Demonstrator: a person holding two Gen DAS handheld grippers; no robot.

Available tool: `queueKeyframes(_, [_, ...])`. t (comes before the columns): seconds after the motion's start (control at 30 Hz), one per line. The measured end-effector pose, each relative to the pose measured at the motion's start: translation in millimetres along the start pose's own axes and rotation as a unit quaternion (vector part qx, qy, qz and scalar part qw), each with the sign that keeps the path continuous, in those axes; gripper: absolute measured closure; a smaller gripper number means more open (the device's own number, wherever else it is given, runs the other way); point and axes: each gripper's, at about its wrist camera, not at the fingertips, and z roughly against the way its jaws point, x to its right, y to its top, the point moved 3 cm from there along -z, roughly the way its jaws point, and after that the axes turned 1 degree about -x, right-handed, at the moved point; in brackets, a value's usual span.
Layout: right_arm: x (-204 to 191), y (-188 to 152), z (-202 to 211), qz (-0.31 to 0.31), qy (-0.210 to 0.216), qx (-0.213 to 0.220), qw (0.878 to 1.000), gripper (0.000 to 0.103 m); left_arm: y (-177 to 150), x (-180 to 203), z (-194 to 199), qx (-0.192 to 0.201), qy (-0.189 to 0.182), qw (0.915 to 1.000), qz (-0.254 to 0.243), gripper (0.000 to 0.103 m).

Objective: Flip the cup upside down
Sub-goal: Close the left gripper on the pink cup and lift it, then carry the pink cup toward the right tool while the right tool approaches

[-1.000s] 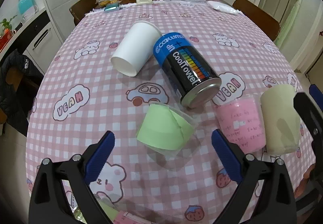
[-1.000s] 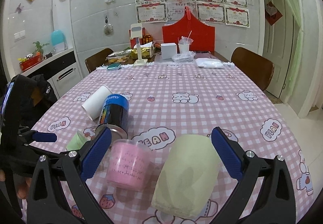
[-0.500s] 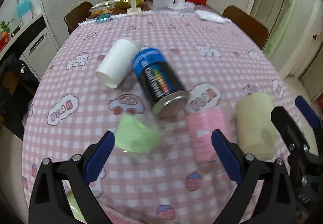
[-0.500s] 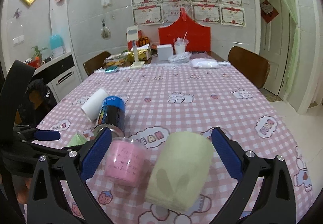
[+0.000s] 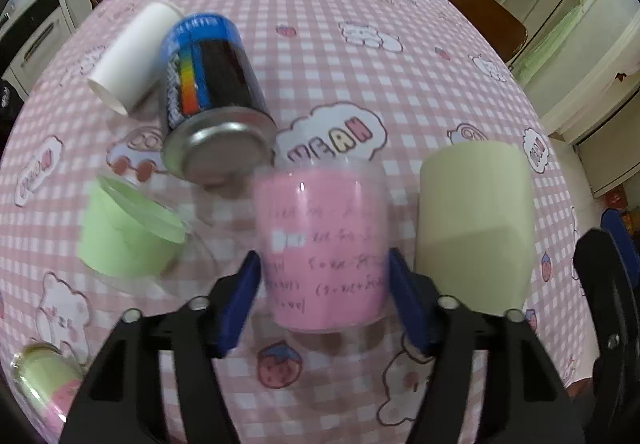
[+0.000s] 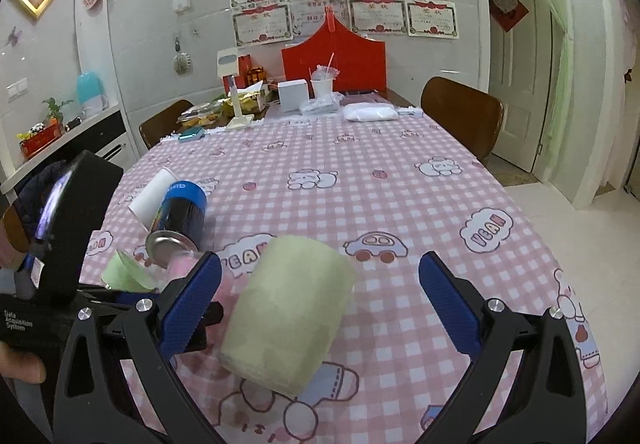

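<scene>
A clear cup with a pink paper lining [image 5: 324, 244] stands on the pink checked tablecloth. My left gripper [image 5: 323, 300] has its blue pads on both sides of this cup and is shut on it. A pale green cup [image 5: 476, 220] stands beside it on the right; in the right wrist view it [image 6: 288, 316] sits between the wide-open jaws of my right gripper [image 6: 320, 304], untouched. In that view the pink cup [image 6: 184, 264] is mostly hidden behind the left finger.
A blue and black spray can [image 5: 212, 96] and a white paper cup [image 5: 132, 52] lie on their sides behind the pink cup. A clear cup with green lining [image 5: 128, 232] lies tipped at left. Another cup [image 5: 44, 388] sits at the near left edge. Clutter and chairs stand at the far end.
My left gripper has moved right and forward from the green-lined cup to the pink cup and closed on it. The right gripper stays open around the pale green cup.
</scene>
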Motion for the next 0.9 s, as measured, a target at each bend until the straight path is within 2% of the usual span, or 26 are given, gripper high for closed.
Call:
queueKeyframes(0.07, [0.5,-1.7,0.8,0.000,0.001,-0.002,1.000,0.008,-1.6,1.1,1.5,0.009,0.012,0.9999,-0.003,0.042])
queueKeyframes(0.4, [0.3,-0.5,29.1,0.001,0.024,0.005,1.000,0.008,-33.0,0.8,54.0,0.051,0.001,0.9987,0.005,0.042])
queueKeyframes(0.67, [-13.4,-25.9,53.9,0.025,0.058,-0.036,0.997,0.008,-93.5,5.4,68.8,0.059,-0.015,0.9980,0.019,0.042])
queueKeyframes(0.9, [-21.2,-53.7,74.6,0.037,0.061,-0.061,0.996,0.008,-135.8,10.9,65.3,0.049,-0.026,0.9982,0.021,0.042])
